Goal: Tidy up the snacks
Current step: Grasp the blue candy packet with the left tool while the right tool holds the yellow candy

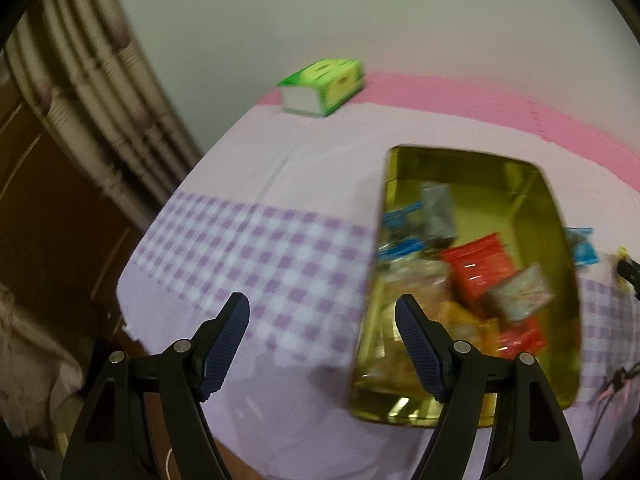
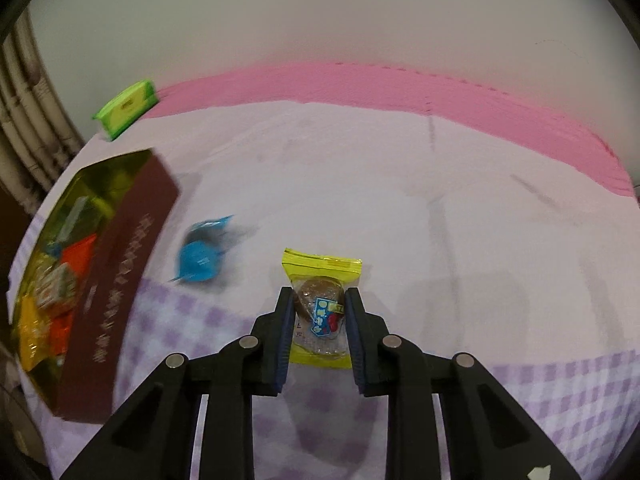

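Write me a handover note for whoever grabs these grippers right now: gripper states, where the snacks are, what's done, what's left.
Right gripper: shut on the yellow-edged snack packet, held above the cloth-covered table.
Left gripper: open, empty, hanging over the near left part of the gold tin.
Done: several snacks are already in the tin, red, orange, grey and blue packets among them.
Left: carry the held packet to the tin, at the right gripper's left, and release it. Then fetch the blue packet lying on the cloth beside the tin.
The green tissue box at the far corner is probably not part of the job.
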A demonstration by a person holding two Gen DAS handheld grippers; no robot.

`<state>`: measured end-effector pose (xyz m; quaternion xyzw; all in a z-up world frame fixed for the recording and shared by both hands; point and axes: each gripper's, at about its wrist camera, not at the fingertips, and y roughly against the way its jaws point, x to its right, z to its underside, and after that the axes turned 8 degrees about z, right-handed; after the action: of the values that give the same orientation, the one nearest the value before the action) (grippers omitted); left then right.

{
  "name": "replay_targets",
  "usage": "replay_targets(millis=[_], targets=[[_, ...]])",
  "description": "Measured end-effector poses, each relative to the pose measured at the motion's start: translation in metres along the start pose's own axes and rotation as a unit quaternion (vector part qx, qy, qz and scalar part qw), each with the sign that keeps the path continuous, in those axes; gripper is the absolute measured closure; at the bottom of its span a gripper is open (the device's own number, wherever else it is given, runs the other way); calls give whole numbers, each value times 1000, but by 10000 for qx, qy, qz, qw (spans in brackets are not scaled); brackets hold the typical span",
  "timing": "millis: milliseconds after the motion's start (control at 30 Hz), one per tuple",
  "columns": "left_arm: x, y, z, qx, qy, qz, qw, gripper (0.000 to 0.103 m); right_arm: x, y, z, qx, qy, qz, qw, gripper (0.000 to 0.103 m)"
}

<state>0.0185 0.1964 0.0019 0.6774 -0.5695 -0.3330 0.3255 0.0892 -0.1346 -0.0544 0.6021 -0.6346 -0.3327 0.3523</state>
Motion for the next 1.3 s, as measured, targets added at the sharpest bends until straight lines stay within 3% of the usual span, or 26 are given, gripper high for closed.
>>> replay_targets(millis=[333,500,767,1033,1133,1300], targets=[[89,3,-31,132,-652,985,9929,27,37,-14,-6,277,59,634,9976,79],[130,-4,-43,163,-923,1213,9882,27,49,-17,-6,408,173,859,9953,80],[185,-21,-49,-19,-1261,1555,9798,27,58,-24,-9,467,83,788,9958,79],[208,-42,-52,-365,-1230,1804,9752,27,65,-24,-7,439,-70,621,9971,79],[215,-51,-54,-503,-1239,1812,9743,31,68,-25,-6,430,-135,559,9974,79],[221,-58,-62,-634,-1133,1912,9729,45,68,-25,-7,429,-138,547,9975,79]])
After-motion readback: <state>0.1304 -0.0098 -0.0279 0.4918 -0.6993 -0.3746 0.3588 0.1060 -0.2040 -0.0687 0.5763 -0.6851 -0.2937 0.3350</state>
